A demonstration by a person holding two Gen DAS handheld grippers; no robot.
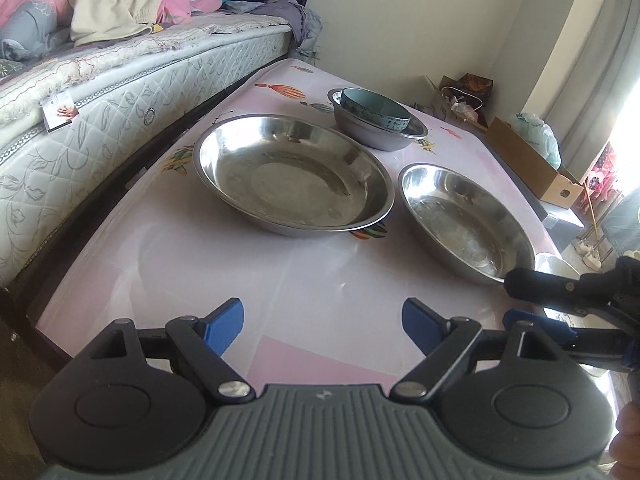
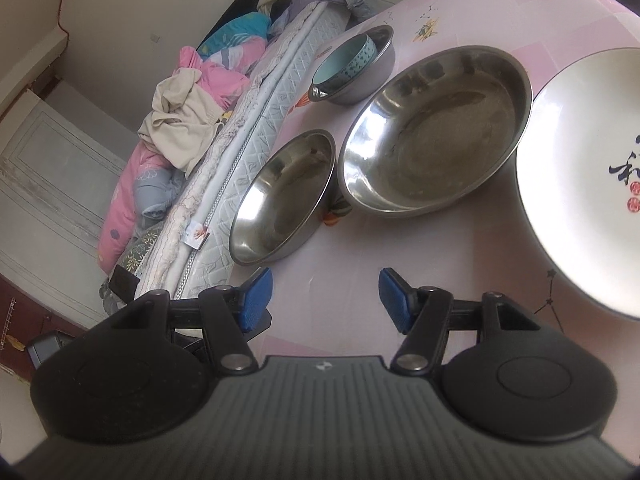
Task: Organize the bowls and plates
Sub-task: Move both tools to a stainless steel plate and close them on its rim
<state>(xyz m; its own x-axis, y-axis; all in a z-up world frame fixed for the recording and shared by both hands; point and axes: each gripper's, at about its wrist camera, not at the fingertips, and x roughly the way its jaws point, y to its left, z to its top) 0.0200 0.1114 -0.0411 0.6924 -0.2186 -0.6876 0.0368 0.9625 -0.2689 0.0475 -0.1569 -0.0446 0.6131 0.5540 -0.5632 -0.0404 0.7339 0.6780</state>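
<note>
- Left gripper (image 1: 323,328), black w/ blue pads: jaws spread wide, nothing btwn them, pink tabletop showing through the gap. Hovers over near edge of table.
- Right gripper (image 2: 326,299), same build: jaws apart, empty, only table surface btwn the pads. In left wrist view it comes in from the right edge, upper finger tip at the near rim of the smaller steel dish.
- Pink glossy table (image 1: 248,272) w/ printed decals; runs alongside a quilted white mattress (image 1: 100,120) piled w/ pink, cream and teal bedding.
- Large shallow stainless-steel dish (image 1: 292,174): upright, empty, mid-table, straight ahead of left gripper.
- Smaller shallow stainless-steel dish (image 1: 464,222): upright, empty, just beside the large one on its right in left wrist view; rims nearly touching, contact unclear.
- Deep stainless-steel bowl (image 1: 378,132) behind the two dishes, far side of table; a teal ceramic bowl (image 1: 374,110) w/ dark patterned outside sits tilted inside it.
- White ceramic plate (image 2: 580,176) w/ black calligraphy and red seal marks: flat on table, just right of the nearest steel dish in right wrist view. Partly cut off by frame edge.
- Brown cardboard box (image 1: 532,160) on floor beyond table's far right side.
</note>
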